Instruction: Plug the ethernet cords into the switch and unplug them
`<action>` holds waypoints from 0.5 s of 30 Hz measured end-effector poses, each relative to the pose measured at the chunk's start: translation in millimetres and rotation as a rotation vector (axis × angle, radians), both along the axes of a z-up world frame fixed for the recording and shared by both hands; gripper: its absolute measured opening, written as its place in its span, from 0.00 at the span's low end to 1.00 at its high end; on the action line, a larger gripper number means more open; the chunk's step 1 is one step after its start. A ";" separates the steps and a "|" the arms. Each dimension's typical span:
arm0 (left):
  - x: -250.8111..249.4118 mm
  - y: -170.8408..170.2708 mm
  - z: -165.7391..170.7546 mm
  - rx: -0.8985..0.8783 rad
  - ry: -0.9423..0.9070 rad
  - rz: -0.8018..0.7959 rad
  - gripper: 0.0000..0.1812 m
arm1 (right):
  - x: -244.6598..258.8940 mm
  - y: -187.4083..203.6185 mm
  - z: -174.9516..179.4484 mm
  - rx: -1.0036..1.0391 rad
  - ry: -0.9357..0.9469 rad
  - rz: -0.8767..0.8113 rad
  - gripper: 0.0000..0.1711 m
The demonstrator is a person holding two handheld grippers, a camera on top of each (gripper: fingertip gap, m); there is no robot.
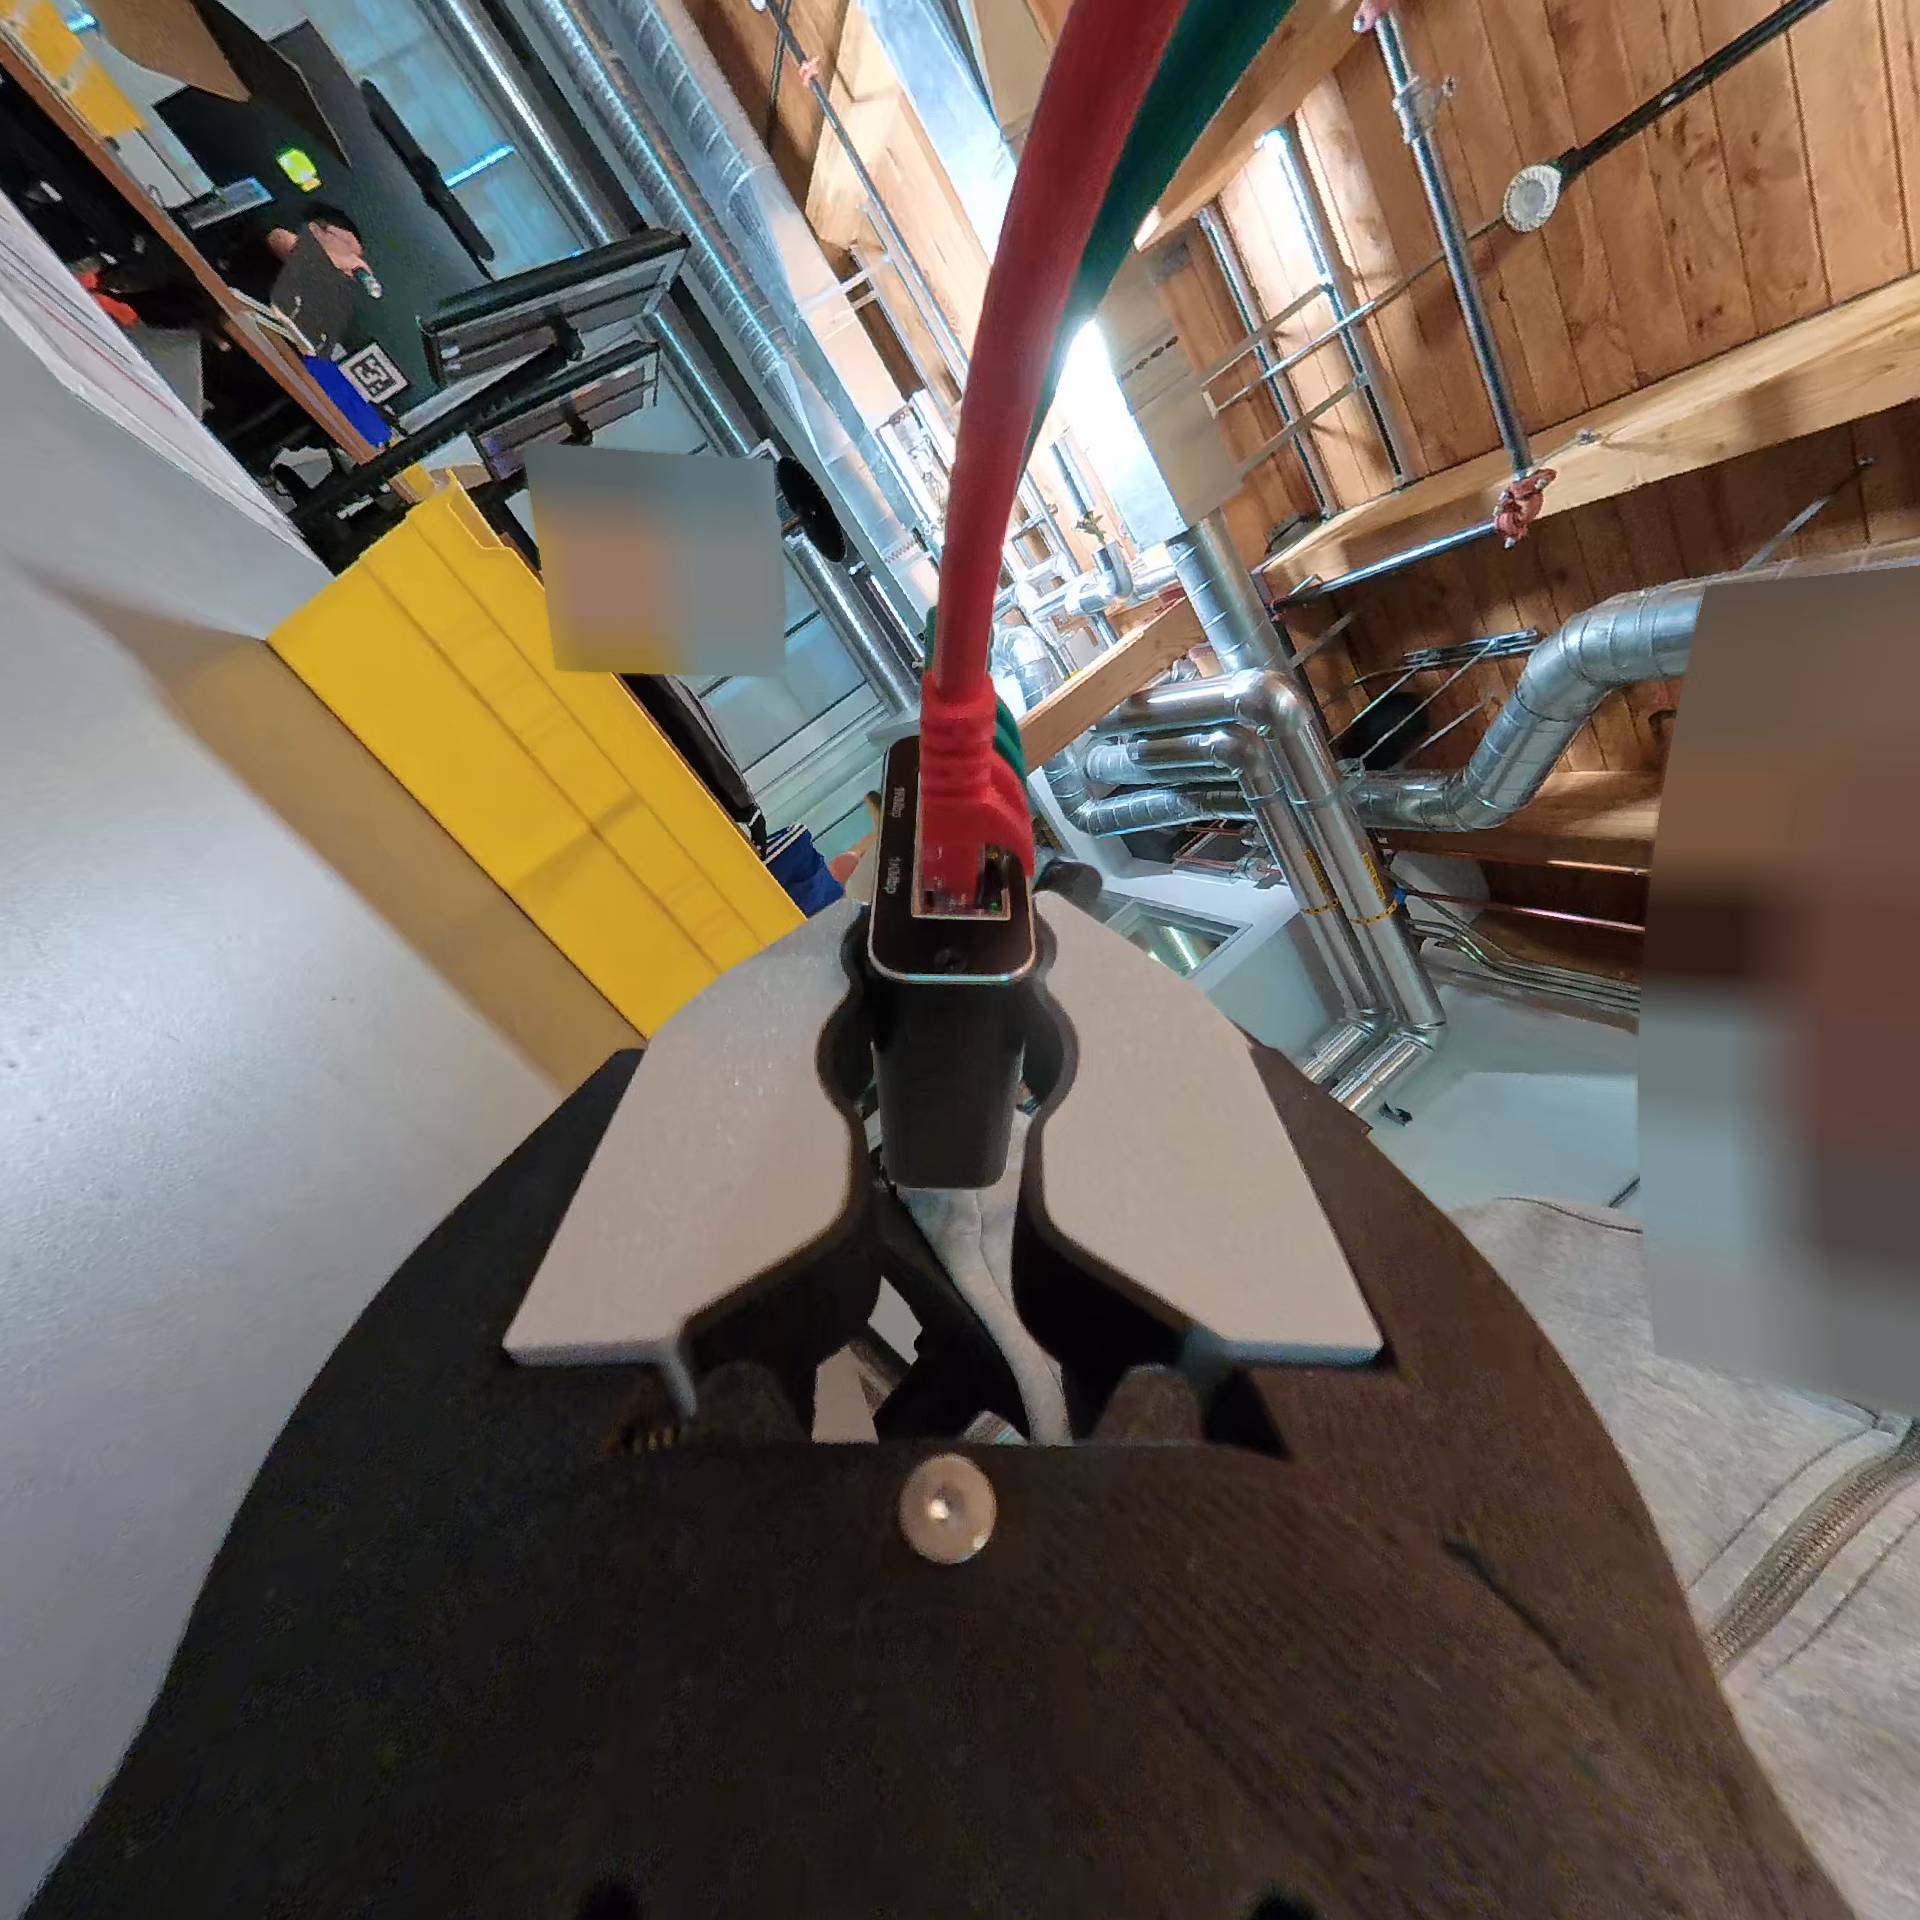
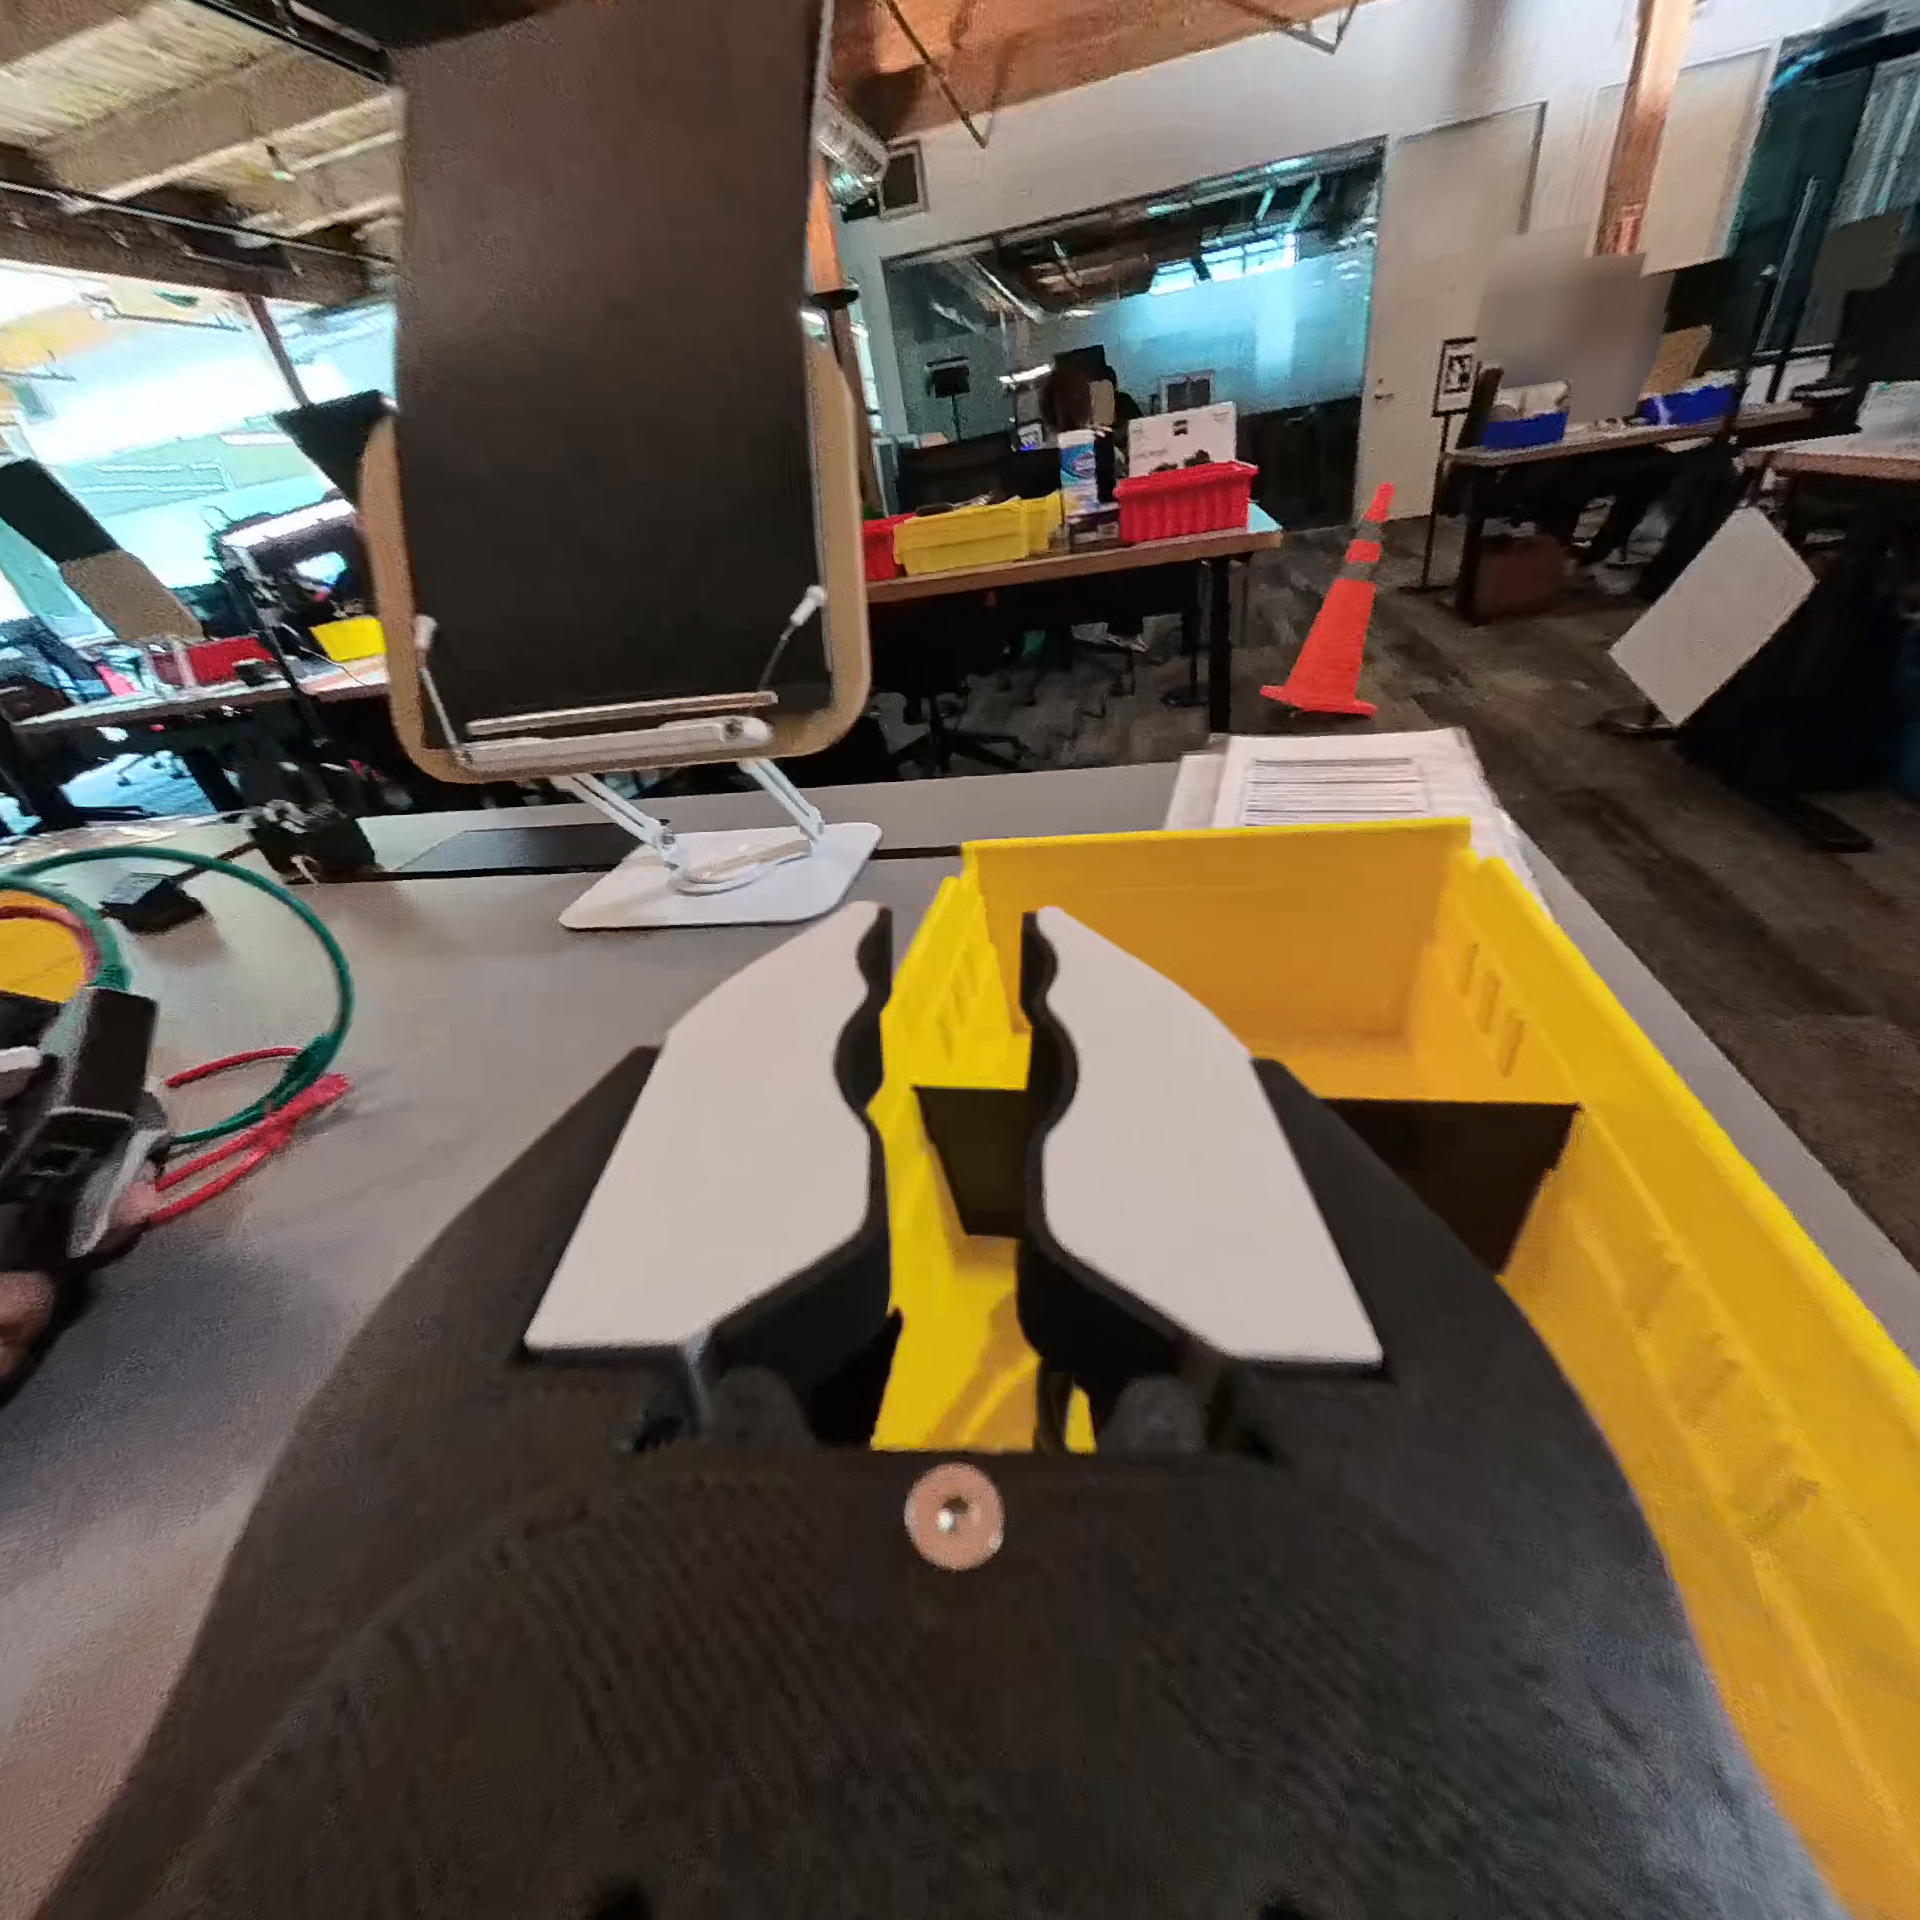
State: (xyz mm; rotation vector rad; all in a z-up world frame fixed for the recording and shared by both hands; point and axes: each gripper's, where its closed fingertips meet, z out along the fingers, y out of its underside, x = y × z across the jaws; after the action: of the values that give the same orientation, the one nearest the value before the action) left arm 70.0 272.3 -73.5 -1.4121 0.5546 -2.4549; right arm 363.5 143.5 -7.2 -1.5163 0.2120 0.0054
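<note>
My left gripper (image 1: 951, 935) is shut on a small black switch (image 1: 940, 1091), held tilted up toward the ceiling. A red ethernet cord (image 1: 997, 416) is plugged into the switch's near port. A green cord (image 1: 1132, 156) is plugged in just behind it. Both cords arc up out of view. My right gripper (image 2: 956, 935) is a little open and empty, hovering over the near left corner of a yellow bin (image 2: 1621, 1351). In the right wrist view the left gripper (image 2: 62, 1122) shows at the far left, with the green cord (image 2: 338, 997) and red cord (image 2: 260, 1132) looping on the table.
The grey table (image 2: 468, 1039) holds a white stand (image 2: 727, 873) with a dark screen, papers (image 2: 1340, 790) behind the bin, and a black divider (image 2: 1455, 1153) inside the bin. The bin also shows in the left wrist view (image 1: 499, 748). An orange cone (image 2: 1335, 623) stands on the floor beyond.
</note>
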 end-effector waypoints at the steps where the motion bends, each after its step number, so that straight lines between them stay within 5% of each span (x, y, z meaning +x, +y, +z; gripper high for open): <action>1: 0.9 -0.9 -0.8 0.005 0.007 -0.003 0.13 | -12.9 3.9 3.8 0.021 -0.020 0.027 0.13; 8: 13.7 -32.2 -9.7 0.122 0.100 -0.130 0.13 | -131.8 16.9 29.5 0.219 -0.321 0.179 0.00; 15: 20.7 -104.6 -32.7 0.338 0.237 -0.456 0.13 | -236.2 53.4 -52.6 -0.114 0.090 0.706 0.21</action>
State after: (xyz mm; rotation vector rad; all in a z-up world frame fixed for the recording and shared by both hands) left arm 90.7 167.7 -106.2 -1.5708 1.4092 -2.3522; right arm 127.3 196.9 -59.8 -1.6375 -0.2644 0.6323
